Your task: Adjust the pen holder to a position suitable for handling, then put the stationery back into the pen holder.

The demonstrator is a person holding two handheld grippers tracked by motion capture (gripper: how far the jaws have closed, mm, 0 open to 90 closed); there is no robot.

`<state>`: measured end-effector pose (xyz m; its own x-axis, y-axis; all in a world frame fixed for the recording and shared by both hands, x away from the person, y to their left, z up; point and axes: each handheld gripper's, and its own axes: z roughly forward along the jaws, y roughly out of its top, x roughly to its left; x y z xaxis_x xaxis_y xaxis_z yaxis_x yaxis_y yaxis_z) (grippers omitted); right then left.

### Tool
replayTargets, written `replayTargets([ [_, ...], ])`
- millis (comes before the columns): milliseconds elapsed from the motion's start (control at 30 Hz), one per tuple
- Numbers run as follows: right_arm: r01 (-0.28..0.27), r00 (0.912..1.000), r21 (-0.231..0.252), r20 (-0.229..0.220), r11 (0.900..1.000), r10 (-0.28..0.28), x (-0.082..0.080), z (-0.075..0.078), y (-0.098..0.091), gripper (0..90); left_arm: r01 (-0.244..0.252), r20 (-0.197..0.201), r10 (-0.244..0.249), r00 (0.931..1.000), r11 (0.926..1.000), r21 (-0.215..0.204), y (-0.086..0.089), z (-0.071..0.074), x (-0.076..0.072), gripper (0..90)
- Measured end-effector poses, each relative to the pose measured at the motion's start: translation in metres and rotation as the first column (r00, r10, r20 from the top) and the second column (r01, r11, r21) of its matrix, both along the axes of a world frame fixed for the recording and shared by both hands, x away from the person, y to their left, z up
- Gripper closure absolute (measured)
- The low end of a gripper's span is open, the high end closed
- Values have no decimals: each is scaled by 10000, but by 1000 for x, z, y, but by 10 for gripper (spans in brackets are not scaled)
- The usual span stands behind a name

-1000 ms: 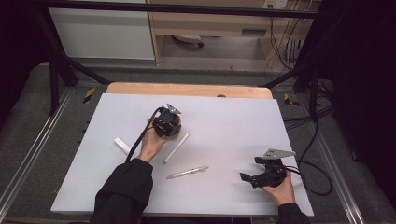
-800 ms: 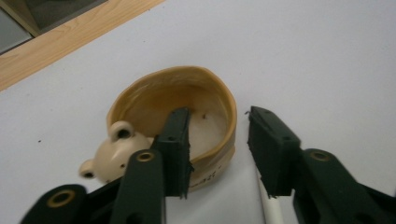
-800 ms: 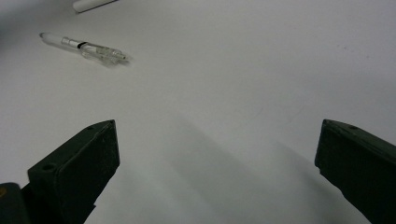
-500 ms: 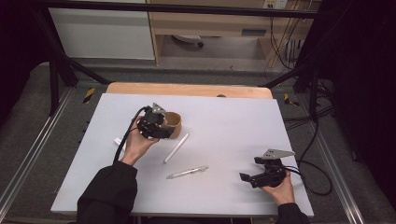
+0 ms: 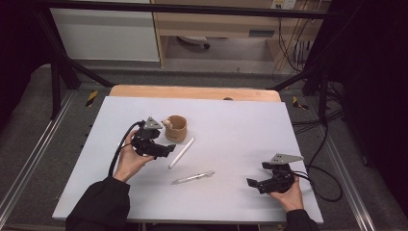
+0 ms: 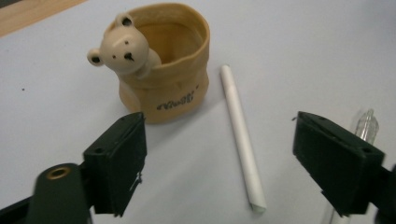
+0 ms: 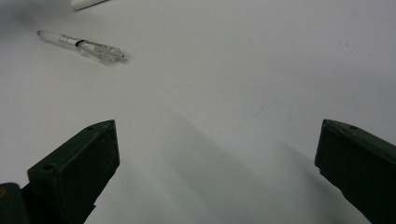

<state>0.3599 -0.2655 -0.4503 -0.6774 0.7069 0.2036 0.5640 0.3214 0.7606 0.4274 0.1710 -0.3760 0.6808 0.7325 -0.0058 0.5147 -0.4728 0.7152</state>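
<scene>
Since the earlier frames the left gripper (image 5: 166, 150) has been drawn back from the bear-shaped pen cup (image 5: 175, 128), which is left standing upright on the grey table mat (image 5: 240, 125), and its jaws have just been opening with nothing between them; the right gripper (image 5: 253, 183) has not been shifted. In the high view the cup is seen just beyond the left gripper, a white pen (image 5: 182, 152) is laid slantwise just right of it, and a clear pen (image 5: 193, 177) lies nearer the person, well apart from the right gripper at the mat's near right corner. In the left gripper view the jaws are spread wide and empty; the cup (image 6: 161, 70) stands ahead, the white pen (image 6: 240, 135) just beside it, apparently not touching, and the clear pen's tip (image 6: 366, 123) is glimpsed behind the right-hand jaw. In the right gripper view the jaws are released over bare mat, with the clear pen (image 7: 81, 44) lying far ahead.
</scene>
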Motion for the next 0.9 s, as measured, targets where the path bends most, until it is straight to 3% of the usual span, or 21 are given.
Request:
replayTargets([
  [133, -2, 10000, -7, 17, 10000, 2, 0, 0, 0, 6, 14, -93, -13, 10000, 9998, 206, -1, -6, -4, 102],
  [367, 31, 10000, -10, 31, 10000, -31, 0, 0, 0, 6, -65, -258, 73, 9996, 9995, 316, -7, -16, -5, 61],
  [433, 36, 10000, -3, -19, 10000, -36, 0, 0, 1, 6, -93, -292, 99, 9995, 9998, 201, -10, -18, -4, 64],
  [900, -9, 10000, -49, 21, 10000, 9, 0, -1, 1, 6, -315, -781, 361, 9963, 9977, 598, -35, -38, 12, 114],
])
